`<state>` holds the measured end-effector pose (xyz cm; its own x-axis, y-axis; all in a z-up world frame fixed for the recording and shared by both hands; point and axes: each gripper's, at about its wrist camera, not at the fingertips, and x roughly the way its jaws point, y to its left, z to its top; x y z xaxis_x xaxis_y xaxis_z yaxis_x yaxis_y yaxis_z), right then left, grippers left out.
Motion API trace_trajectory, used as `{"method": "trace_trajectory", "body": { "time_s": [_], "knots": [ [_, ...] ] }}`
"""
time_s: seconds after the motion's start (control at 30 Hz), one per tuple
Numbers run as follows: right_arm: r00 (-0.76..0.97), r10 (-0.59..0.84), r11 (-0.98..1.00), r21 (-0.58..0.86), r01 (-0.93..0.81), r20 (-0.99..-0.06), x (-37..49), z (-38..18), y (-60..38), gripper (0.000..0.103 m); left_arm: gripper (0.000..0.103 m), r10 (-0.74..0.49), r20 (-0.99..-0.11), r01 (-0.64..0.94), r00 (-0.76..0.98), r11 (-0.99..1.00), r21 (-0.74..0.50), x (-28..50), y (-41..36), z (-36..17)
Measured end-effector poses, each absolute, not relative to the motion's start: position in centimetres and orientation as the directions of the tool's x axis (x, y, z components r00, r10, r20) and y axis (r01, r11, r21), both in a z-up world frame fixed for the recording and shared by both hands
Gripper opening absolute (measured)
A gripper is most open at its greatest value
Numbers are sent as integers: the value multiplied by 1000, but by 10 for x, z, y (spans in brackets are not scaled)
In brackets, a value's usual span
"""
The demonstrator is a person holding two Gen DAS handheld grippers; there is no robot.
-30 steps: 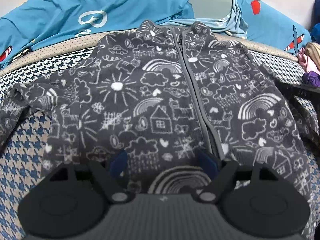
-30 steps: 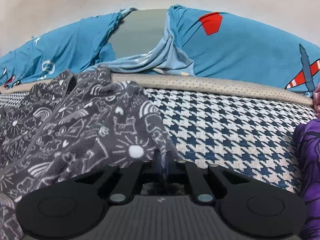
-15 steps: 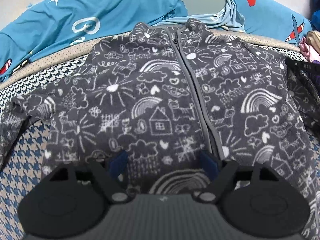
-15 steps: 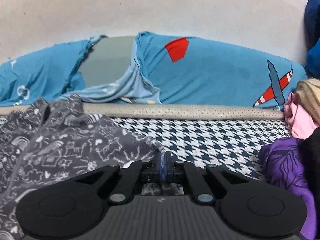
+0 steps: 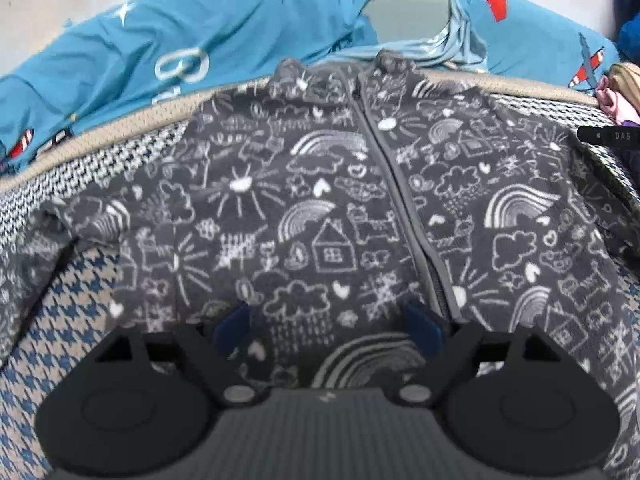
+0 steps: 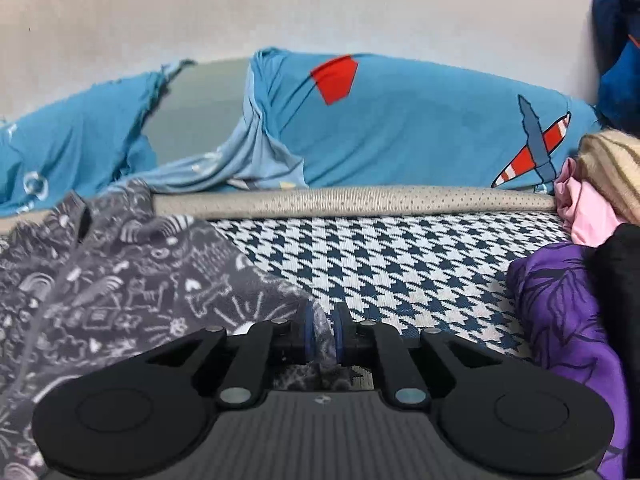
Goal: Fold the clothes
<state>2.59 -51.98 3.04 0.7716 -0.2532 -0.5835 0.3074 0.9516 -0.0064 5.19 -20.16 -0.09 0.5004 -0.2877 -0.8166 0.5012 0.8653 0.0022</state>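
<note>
One dark grey jacket with white doodles of rainbows, suns, clouds and houses lies front-up on a mattress covered in blue-and-white houndstooth cloth. Its zip runs from the collar at the far edge down toward the camera and looks done up. The far edge of the jacket reaches the beige border of the mattress, and one sleeve trails off to the left of the left wrist view, rumpled.

The left claw hovers over the lower front of the jacket with its two blue-padded fingers spread wide and nothing between them; a drawn cloud and the top of a rainbow show in the gap.

The right claw is at the jacket's right side, low over the mattress. Its blue pads sit close together with a fold of the grey fabric pinched between them, so it is grasping the jacket's edge. In the left wrist view a black part of it shows at the right rim, beside the jacket's shoulder.

Behind the mattress a blue sheet printed with a red shape and a striped aeroplane is bunched against a pale wall. At the right lies a pile of other clothes: purple, pink, beige-striped and black pieces, well apart from the jacket.
</note>
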Motion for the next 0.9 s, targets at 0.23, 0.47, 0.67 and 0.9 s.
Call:
{"method": "trace_trajectory", "body": {
  "time_s": [0.23,0.47,0.67,0.9],
  "knots": [
    [795,-148,964,95,250,-589,-5,52,-503,17,86,-331,-788,511,520,859,-23,41,-195,9],
    [768,-18,977,150,148,-640,-42,50,-475,23,90,-326,-782,492,531,870,-28,26,-183,9],
    [761,81,974,214,77,-644,-81,51,-453,35,90,-324,-775,460,543,886,-47,9,-167,9],
    [740,137,967,251,44,-658,-117,44,-431,37,90,-321,-768,411,554,908,-83,-9,-147,11]
  ]
}}
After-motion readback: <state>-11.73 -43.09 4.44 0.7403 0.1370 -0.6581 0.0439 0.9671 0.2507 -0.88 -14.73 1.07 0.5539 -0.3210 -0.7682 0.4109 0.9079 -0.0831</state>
